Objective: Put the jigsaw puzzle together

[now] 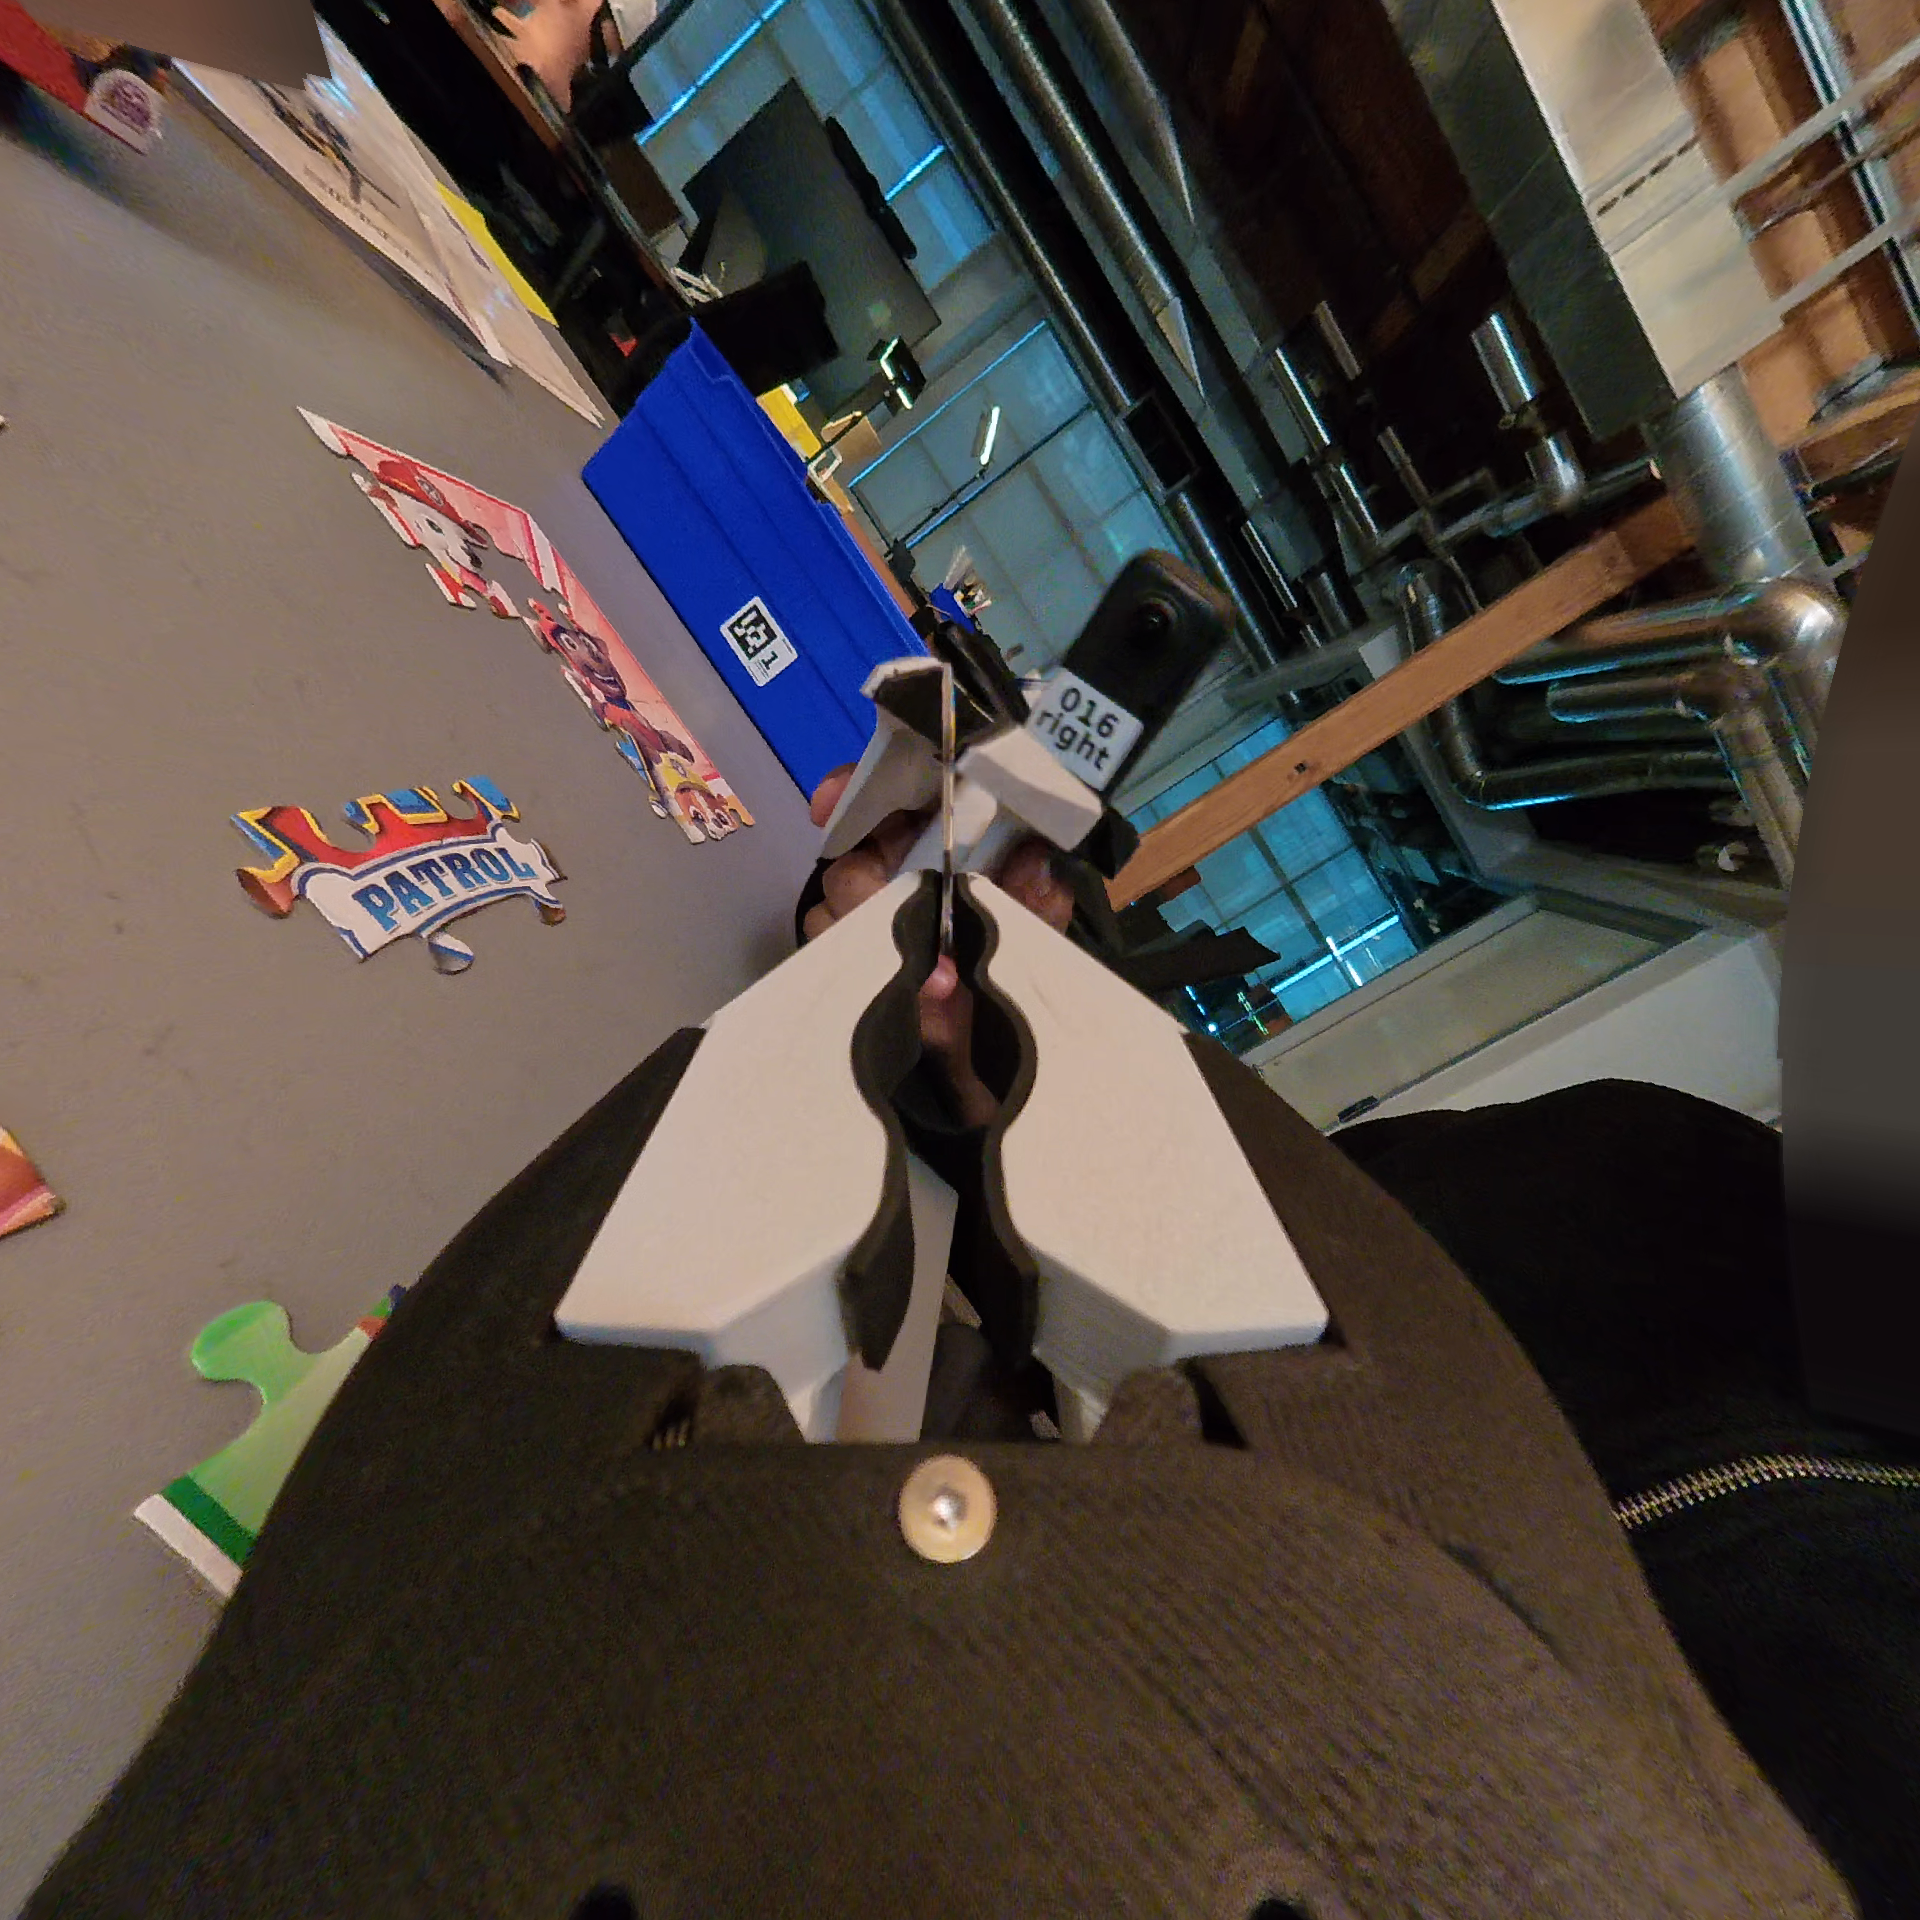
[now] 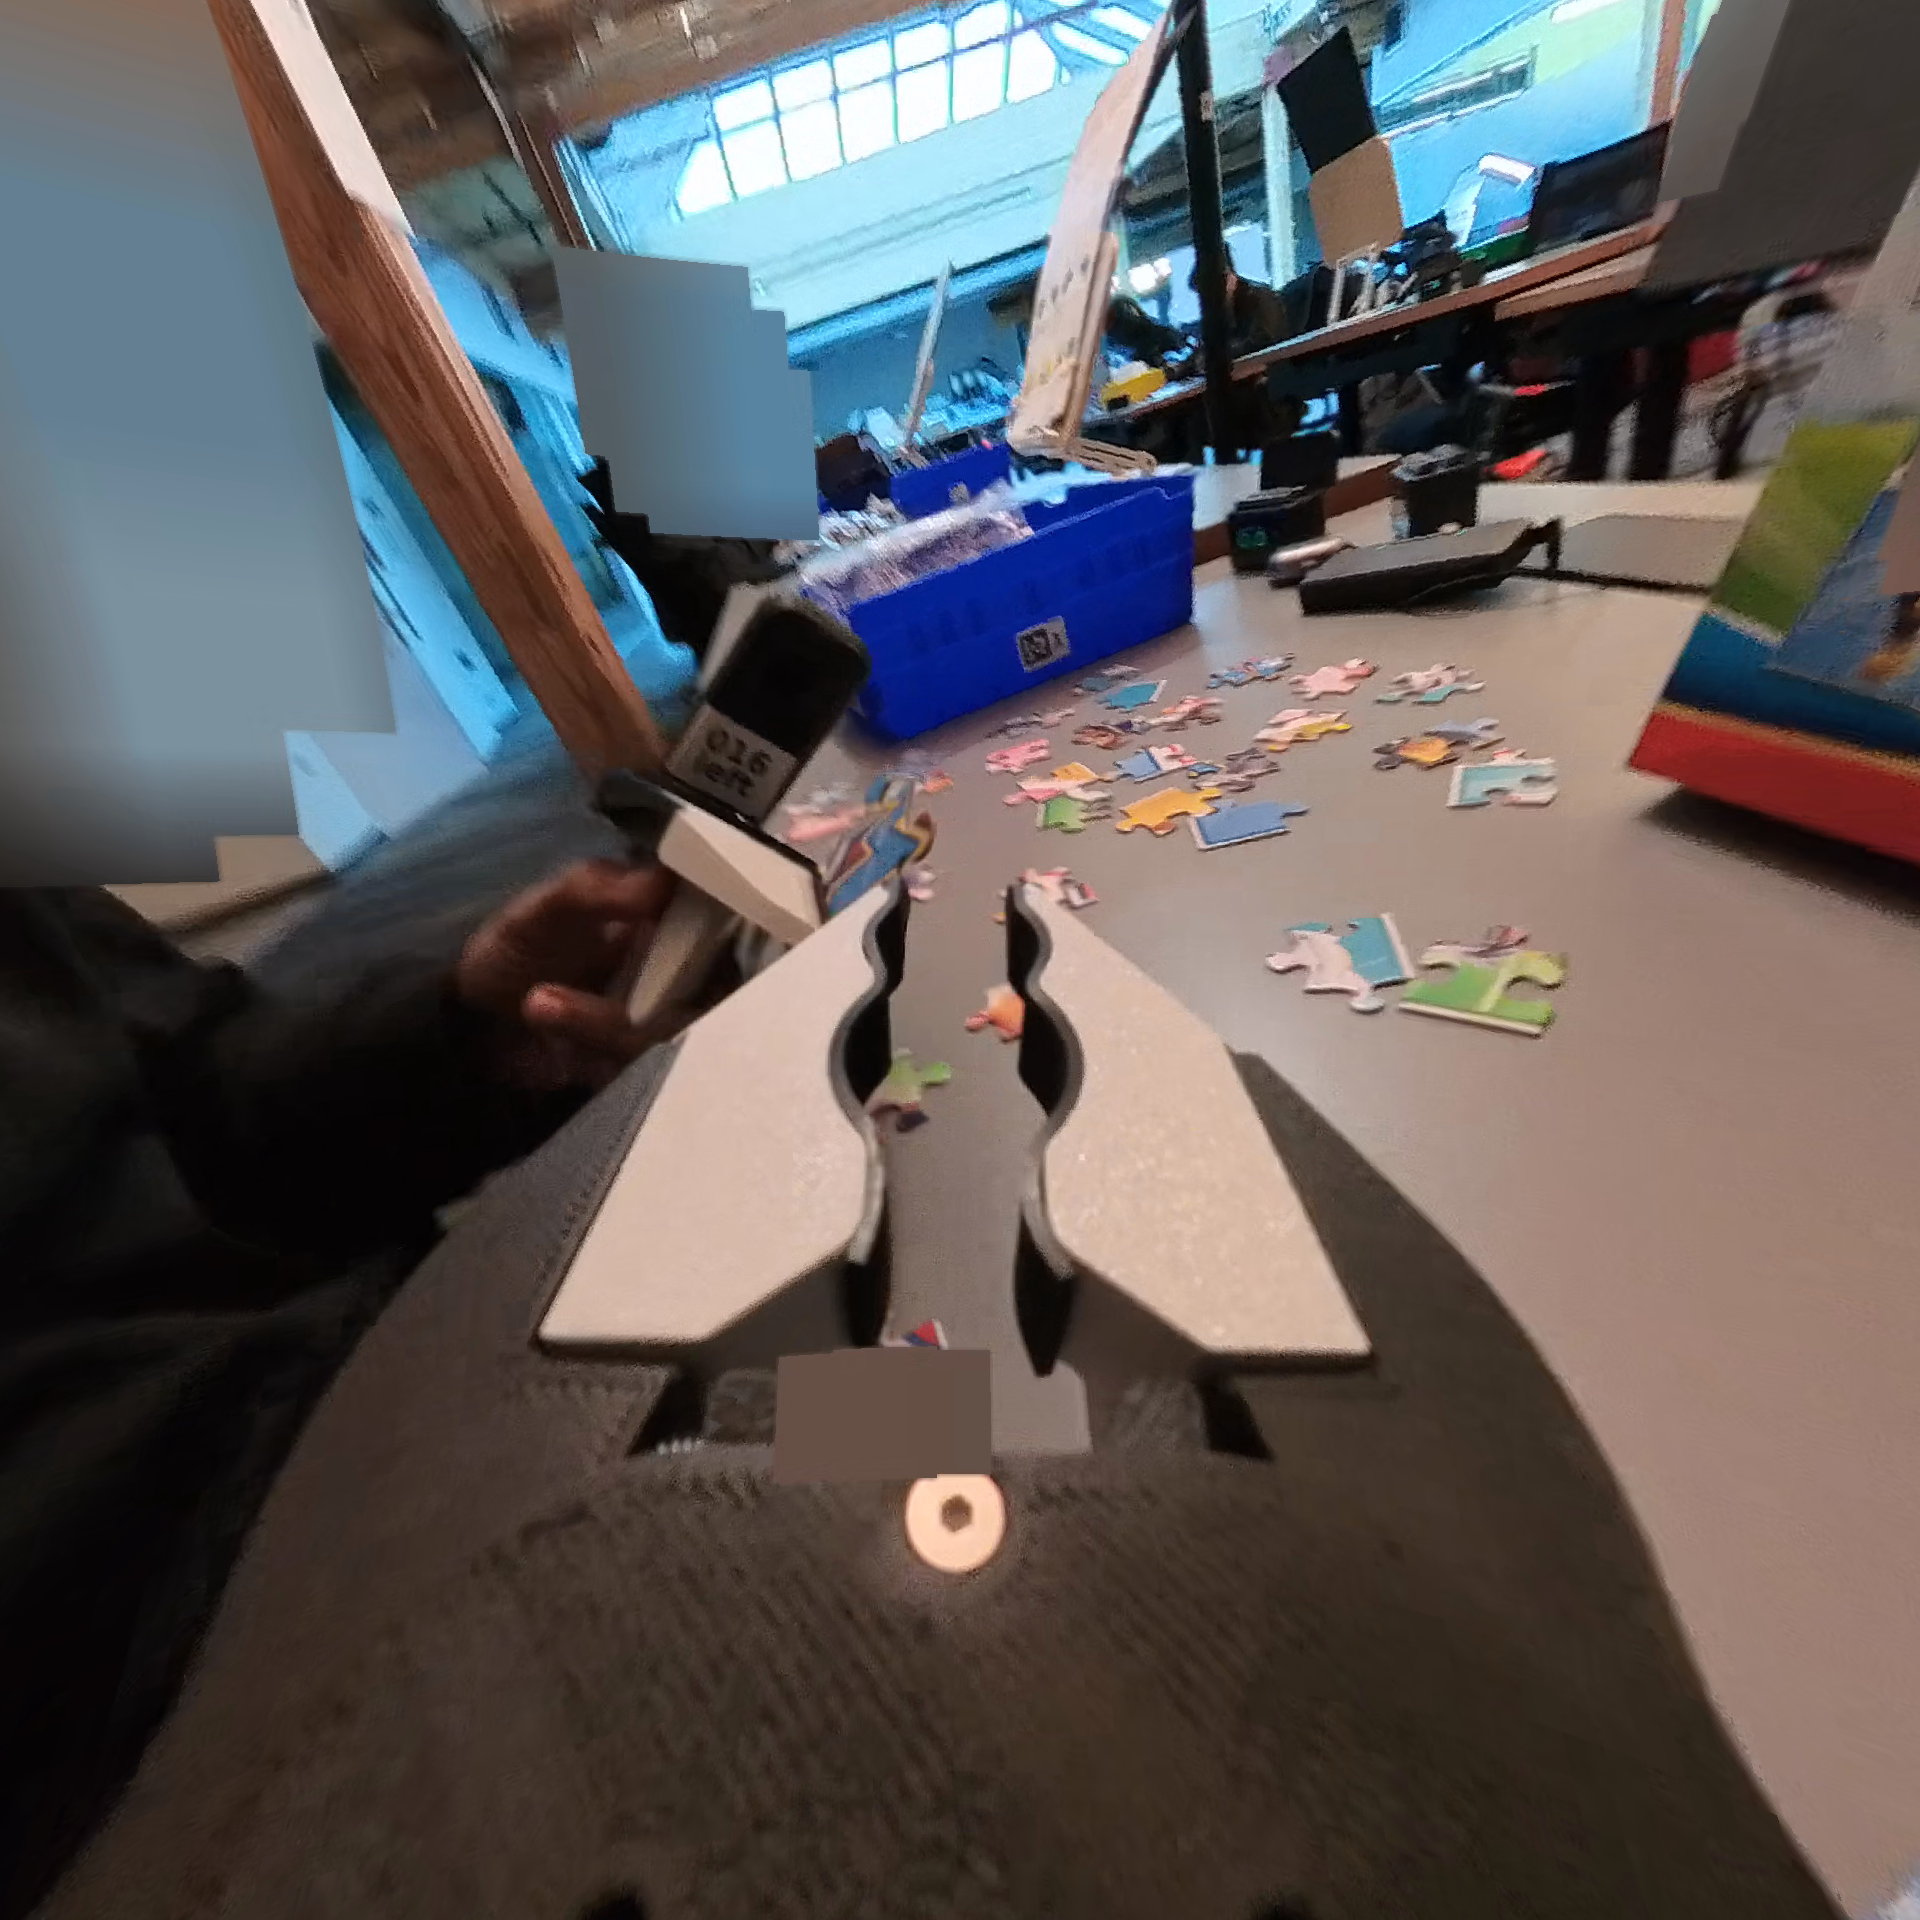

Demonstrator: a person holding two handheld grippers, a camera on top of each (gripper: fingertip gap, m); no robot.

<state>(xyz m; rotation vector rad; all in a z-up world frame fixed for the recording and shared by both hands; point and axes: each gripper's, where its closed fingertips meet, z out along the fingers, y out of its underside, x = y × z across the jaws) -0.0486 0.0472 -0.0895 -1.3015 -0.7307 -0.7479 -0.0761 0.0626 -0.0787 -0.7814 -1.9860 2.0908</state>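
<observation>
the left tool [image 1: 948, 904] pinches a thin puzzle piece [image 1: 947, 810] edge-on; the right tool [image 2: 956, 909] stands spread just beside it, above loose pieces [image 2: 1236, 769] on the surface [image 2: 1558, 1195].

Bare grey table [image 2: 1455, 1195] right of right gripper [image 2: 956, 904]: open passage. Ahead, scattered puzzle pieces [image 2: 1226, 758], then blue bin [image 2: 1018, 613] blocks far edge. Box [image 2: 1787, 665] walls right side. Left gripper [image 2: 790, 894] crowds left, touching distance.
</observation>
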